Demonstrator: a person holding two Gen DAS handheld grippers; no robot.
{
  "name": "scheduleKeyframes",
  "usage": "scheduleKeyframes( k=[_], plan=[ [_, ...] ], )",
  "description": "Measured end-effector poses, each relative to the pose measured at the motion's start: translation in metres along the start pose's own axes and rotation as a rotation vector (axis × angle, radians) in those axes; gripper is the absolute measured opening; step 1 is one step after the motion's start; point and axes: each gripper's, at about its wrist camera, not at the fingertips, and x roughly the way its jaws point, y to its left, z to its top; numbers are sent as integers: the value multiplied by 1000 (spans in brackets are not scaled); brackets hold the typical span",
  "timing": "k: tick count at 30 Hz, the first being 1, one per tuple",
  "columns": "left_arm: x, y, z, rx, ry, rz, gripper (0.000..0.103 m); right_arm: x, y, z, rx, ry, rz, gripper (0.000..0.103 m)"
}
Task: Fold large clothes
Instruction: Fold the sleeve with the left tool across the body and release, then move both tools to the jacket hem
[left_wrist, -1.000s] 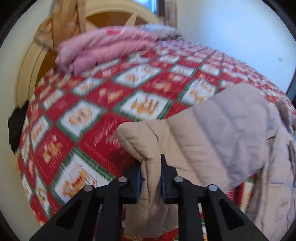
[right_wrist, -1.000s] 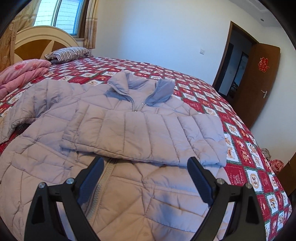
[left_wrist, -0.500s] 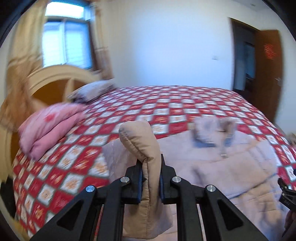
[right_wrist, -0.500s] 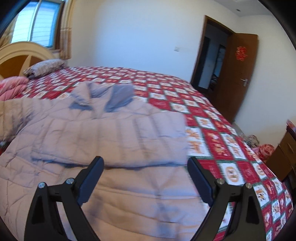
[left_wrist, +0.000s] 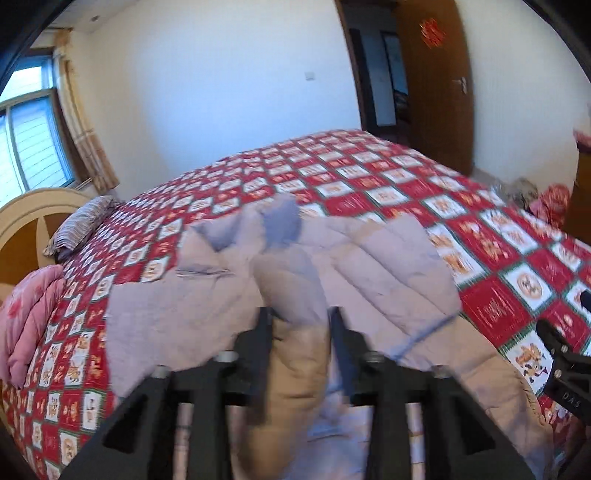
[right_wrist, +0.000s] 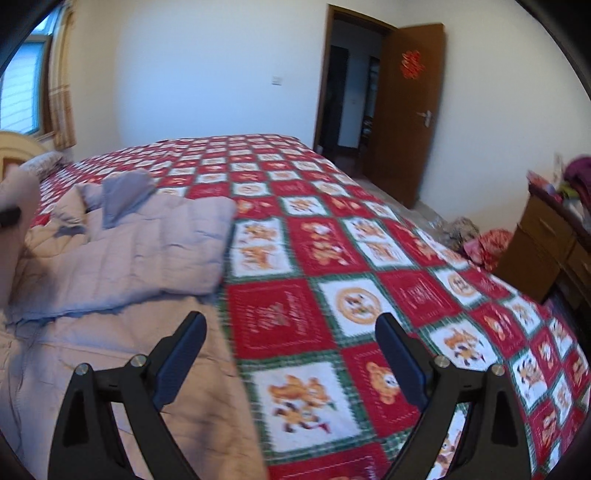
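Left black two-finger gripper (left_wrist: 298, 325): jaws clamped on a thick fold of the beige-lilac quilted puffer jacket (left_wrist: 388, 269), apparently a sleeve end; padded fabric bulges up between the fingers (left_wrist: 263, 332) and hangs down toward the camera. View motion-blurred.

Jacket lies front-up on the red, white and green patchwork-print bedspread (left_wrist: 369, 177), across the near part of the bed. Blue-grey collar (left_wrist: 280, 221) stands up at the far end of the garment. One sleeve folded across the chest, its cuff edge reaching the jacket's right side, seen in the right wrist view.

Right black two-finger gripper (right_wrist: 291, 354): jaws spread wide apart, holding nothing. It hangs above the jacket's right edge, left finger (right_wrist: 181, 358) over fabric, the other finger over bare bedspread. A part of this gripper shows at the right edge of the left wrist view.

Surroundings: striped grey pillow (left_wrist: 79, 225) by the cream wooden headboard (left_wrist: 26, 221); pink folded quilt (left_wrist: 26, 314) at the bed's left edge; brown wooden door (right_wrist: 406, 110) open; brown wooden dresser (right_wrist: 546, 240) at right
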Motion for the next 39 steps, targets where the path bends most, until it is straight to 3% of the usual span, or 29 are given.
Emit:
scheduleKeyframes(
  k=[2, 4, 9, 13, 18, 20, 22, 23, 25, 29, 32, 39],
  plan=[
    [-1, -20, -4, 33, -28, 6, 80, 4, -10, -3, 24, 9, 3, 95],
    [1, -30, -6, 58, -44, 21, 87, 9, -15, -6, 37, 20, 9, 95],
    [12, -9, -9, 53, -36, 81, 88, 14, -14, -11, 50, 44, 37, 95],
    [28, 52, -13, -27, -4, 168, 88, 12, 0, -5, 63, 49, 107, 95],
    [49, 136, -26, -122, 53, 317, 87, 10, 49, 11, 37, 61, 240, 95],
    [59, 165, -30, -156, 75, 368, 88, 10, 72, 15, -3, 60, 267, 91],
    [71, 196, -35, -201, 99, 430, 87, 11, 97, 21, -42, 71, 307, 75],
    [77, 208, -37, -221, 113, 445, 87, 12, 112, 25, -65, 83, 330, 72],
    [92, 235, -41, -266, 140, 452, 87, 13, 139, 30, -92, 88, 370, 62],
    [128, 262, -55, -308, 219, 446, 87, 29, 180, 33, -131, 131, 424, 60],
    [152, 259, -75, -303, 277, 425, 88, 52, 199, 30, -149, 167, 395, 56],
    [164, 255, -97, -349, 249, 400, 92, 74, 210, 12, -176, 178, 347, 56]
  ],
)
